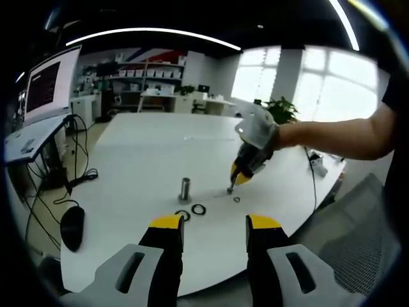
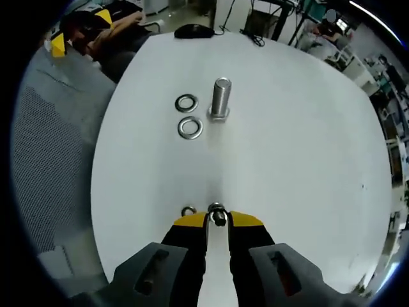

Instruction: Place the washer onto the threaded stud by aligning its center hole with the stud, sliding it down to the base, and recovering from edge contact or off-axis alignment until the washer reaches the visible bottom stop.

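- Right gripper (image 2: 217, 219) — fingers clamped on a small washer (image 2: 218, 216), low over the tabletop (image 2: 307, 160), seemingly lifting it for the stud.
- Threaded stud (image 2: 220, 97) stands upright at 12 o'clock; two larger washers (image 2: 190, 127) lie just beside it.
- Left gripper (image 1: 215, 225) — fingers apart, holding nothing, likely waiting.

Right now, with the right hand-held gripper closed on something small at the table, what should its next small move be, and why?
Probably lift and carry it toward the stud. The right hand-held gripper is shut on a small washer low at the table, well short of the upright stud, which stands bare beside two larger washers.
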`<state>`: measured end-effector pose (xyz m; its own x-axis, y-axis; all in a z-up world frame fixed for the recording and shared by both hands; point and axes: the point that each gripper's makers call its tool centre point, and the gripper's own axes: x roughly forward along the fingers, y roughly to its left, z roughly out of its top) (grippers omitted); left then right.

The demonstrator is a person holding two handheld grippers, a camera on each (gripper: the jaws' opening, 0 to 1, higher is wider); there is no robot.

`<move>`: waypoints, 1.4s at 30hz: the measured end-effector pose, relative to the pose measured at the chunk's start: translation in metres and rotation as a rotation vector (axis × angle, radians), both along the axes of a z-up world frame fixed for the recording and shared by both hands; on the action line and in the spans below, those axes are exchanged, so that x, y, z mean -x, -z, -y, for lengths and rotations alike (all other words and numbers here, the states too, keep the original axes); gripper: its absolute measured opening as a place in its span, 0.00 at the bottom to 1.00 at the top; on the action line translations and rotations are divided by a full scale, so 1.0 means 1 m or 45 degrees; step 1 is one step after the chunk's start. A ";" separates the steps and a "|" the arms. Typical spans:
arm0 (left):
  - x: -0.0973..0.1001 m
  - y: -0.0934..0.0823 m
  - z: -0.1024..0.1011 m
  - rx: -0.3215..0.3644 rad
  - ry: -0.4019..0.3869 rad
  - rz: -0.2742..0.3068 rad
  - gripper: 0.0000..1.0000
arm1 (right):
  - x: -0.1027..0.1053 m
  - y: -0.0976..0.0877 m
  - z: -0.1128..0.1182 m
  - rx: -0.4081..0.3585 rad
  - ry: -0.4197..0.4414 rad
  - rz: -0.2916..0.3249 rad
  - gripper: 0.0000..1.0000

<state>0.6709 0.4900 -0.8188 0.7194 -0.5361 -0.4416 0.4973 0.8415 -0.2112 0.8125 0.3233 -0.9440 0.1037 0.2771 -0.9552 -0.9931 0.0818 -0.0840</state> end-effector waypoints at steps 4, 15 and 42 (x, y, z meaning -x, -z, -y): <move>0.000 0.000 0.000 0.000 0.001 0.000 0.36 | 0.000 0.006 0.000 0.005 0.006 -0.008 0.13; 0.000 0.000 0.000 -0.001 0.002 -0.001 0.36 | 0.005 0.022 0.002 0.069 -0.008 -0.020 0.13; 0.000 0.001 0.001 -0.021 0.010 0.001 0.36 | -0.003 0.002 0.006 -0.011 0.227 0.044 0.44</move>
<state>0.6705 0.4892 -0.8193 0.7153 -0.5346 -0.4500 0.5044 0.8407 -0.1970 0.8159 0.3176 -0.9458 0.1844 0.2592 -0.9480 -0.9593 0.2575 -0.1162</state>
